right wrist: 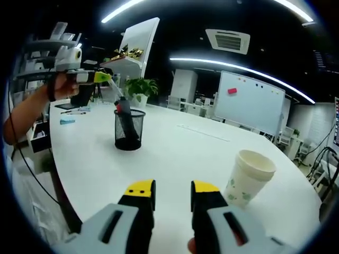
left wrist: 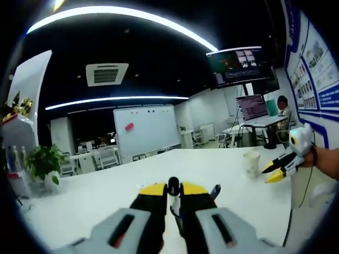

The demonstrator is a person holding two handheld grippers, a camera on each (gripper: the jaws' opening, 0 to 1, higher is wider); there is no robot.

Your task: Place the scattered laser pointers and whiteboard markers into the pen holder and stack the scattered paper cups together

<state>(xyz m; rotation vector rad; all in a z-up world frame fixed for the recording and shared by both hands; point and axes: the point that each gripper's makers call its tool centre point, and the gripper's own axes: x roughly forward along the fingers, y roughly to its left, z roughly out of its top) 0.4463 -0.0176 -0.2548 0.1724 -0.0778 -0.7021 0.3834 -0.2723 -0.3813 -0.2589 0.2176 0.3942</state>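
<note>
Whiteboard marker, dark-bodied, clamped between the yellow-tipped jaws of the left gripper and held tilted, lower end inside the black mesh pen holder on the white table; seen end-on in the left gripper view as a dark cap pinched between the jaws. Paper cup, white with green print, upright on the table just beyond the right gripper, jaws parted and holding nothing. Potted plant and whiteboard in background.
</note>
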